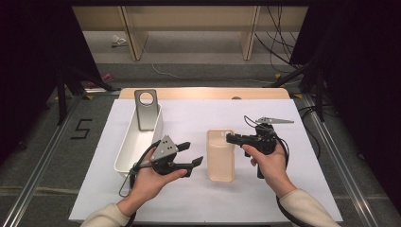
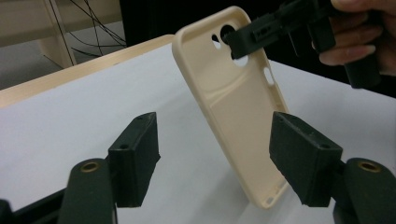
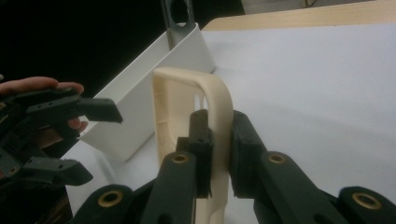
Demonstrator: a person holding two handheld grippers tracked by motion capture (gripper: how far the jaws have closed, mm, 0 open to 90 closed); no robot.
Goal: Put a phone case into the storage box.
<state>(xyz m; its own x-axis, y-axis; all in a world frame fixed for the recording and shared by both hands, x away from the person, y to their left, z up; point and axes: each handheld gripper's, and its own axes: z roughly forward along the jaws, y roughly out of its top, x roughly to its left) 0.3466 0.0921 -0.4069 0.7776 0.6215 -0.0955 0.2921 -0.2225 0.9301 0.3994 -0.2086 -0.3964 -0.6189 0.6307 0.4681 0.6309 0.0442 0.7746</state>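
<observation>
Right tool pinches the top edge of the cream phone case mid-counter, its long axis running toward the near edge; left tool, jaws apart and empty, faces it just beside.

Open white table surface lies to the right of and nearer than the cream soft-plastic phone case, and across the far strip up to the wooden table edge — all unobstructed. On the left, the long white plastic bin blocks level passage; a grey metal plate with a round hole stands upright at its far end, rising above the rim. Between bin and case sits the left gripper, jaws spread, with the case's lower edge between them but untouched. The right gripper clamps the case's far rim, closing off approach from the far right.
</observation>
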